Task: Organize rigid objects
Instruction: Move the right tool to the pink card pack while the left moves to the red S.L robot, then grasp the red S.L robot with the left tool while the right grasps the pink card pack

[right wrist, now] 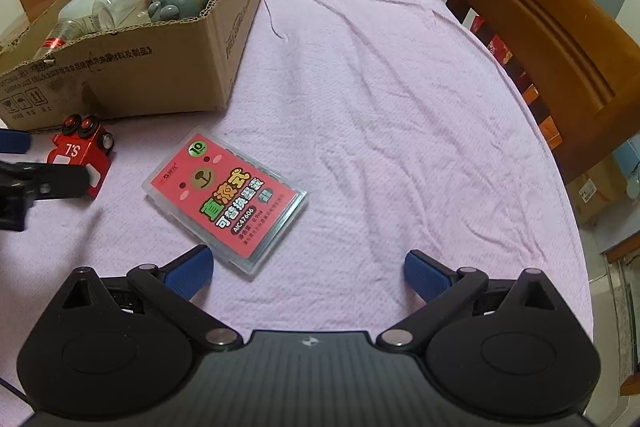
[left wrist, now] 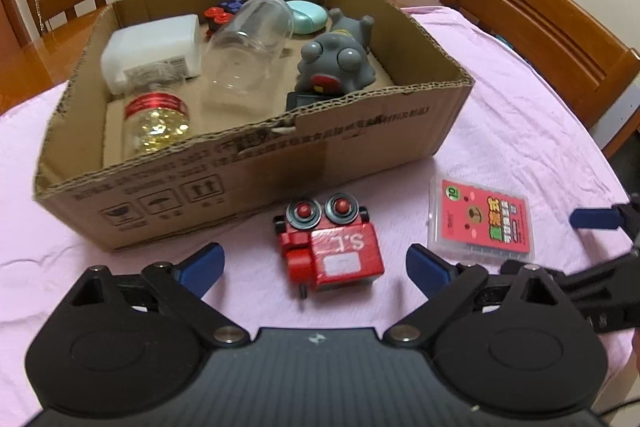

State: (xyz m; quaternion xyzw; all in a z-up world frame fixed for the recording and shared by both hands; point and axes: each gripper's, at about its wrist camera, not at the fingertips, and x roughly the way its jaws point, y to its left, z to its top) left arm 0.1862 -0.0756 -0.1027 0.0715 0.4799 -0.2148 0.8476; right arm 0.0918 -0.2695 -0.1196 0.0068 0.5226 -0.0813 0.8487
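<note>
Left tool sits nearest the lens, jaws spread wide, nothing pinched. Red toy robot lies between the blue pads, not touching either as far as I can see; it's on its back on the pink cloth, just in front of the near wall of the cardboard box. Reads as lined up for a grab, not yet gripped.

Right tool also open and empty. Clear plastic case with pink label lies flat on the cloth, its near corner just beside the left blue pad. Not between the pads; the tool is offset to the right of it.

Done so far, judging by what's in the box: white plastic container at far left, clear plastic cup on its side in the middle, bottle of gold capsules with red band at near left, grey big-eyed toy at right, teal case and some red and blue small pieces along the far wall. Dark flat item under the grey toy, can't identify.

Left: two items still outside on the tabletop, the toy robot and the pink-label case, near each other. Free floor space in the box looks to be near middle. My estimate: mostly done, two placements remaining.
</note>
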